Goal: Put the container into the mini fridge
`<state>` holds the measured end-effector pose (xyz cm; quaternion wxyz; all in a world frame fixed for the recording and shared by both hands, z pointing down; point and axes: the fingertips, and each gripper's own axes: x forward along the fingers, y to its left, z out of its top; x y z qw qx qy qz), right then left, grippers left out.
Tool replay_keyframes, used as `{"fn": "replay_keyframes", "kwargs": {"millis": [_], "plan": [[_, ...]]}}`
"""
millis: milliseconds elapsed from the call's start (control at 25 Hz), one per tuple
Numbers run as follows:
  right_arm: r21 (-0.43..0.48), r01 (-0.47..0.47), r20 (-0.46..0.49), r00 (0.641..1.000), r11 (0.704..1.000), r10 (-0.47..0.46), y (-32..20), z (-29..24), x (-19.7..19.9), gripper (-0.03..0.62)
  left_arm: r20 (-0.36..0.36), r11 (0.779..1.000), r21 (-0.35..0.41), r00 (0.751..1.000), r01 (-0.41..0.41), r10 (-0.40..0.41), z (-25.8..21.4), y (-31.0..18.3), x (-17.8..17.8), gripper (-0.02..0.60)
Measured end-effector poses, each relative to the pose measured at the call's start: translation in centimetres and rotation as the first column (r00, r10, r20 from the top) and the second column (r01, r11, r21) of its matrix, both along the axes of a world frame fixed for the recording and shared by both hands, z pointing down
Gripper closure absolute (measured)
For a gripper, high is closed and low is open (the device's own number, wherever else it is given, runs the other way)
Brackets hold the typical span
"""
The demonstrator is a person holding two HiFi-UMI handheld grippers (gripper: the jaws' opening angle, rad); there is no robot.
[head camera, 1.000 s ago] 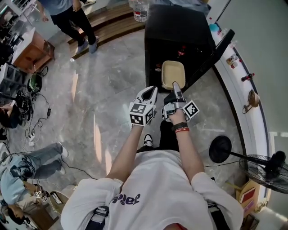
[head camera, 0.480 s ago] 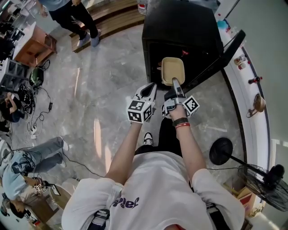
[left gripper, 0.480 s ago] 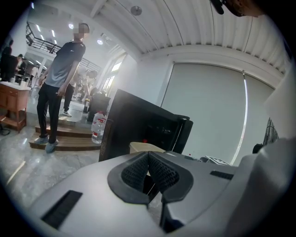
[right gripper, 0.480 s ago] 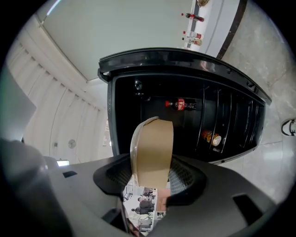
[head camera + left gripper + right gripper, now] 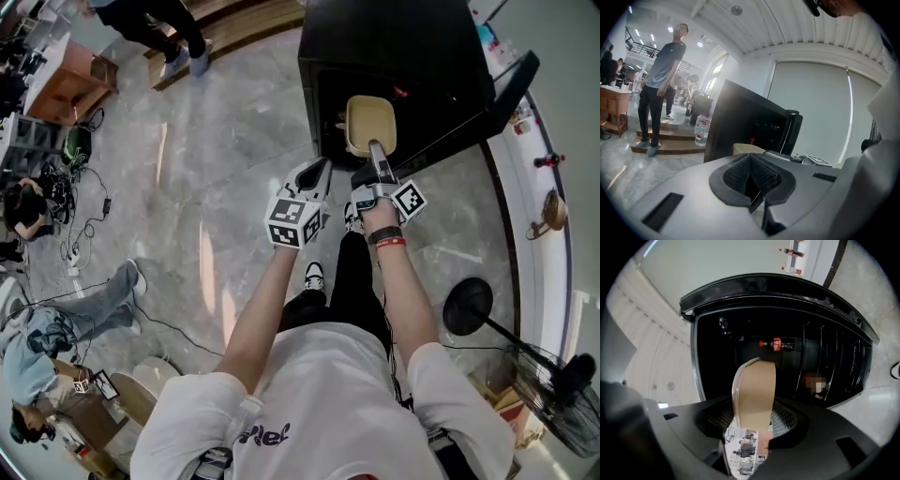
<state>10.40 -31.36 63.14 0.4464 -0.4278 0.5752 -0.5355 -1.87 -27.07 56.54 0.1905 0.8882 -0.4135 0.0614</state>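
Largely dark: the interior of the black, boxy mini fridge [image 5: 394, 47], door open, with only a red-labelled bottle [image 5: 780, 344] discernible inside. Right gripper [image 5: 378, 157]: ribbed pads clamped on the near edge of the container [image 5: 371, 122], a smooth tan rounded rectangle at the fridge's mouth. Left gripper [image 5: 316, 174]: jaws pressed together, empty, just outside the fridge.
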Motion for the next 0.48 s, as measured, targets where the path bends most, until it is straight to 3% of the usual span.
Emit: {"fn": "replay_keyframes", "kwargs": {"millis": [480], "plan": [[0.0,0.008,-0.028,1.0,1.0,-0.008,-2.5,5.0,0.4,0.361,0.013,1.0,-0.013,1.0,-0.013,0.013,4.4,-1.0,0.2,0.561]]}}
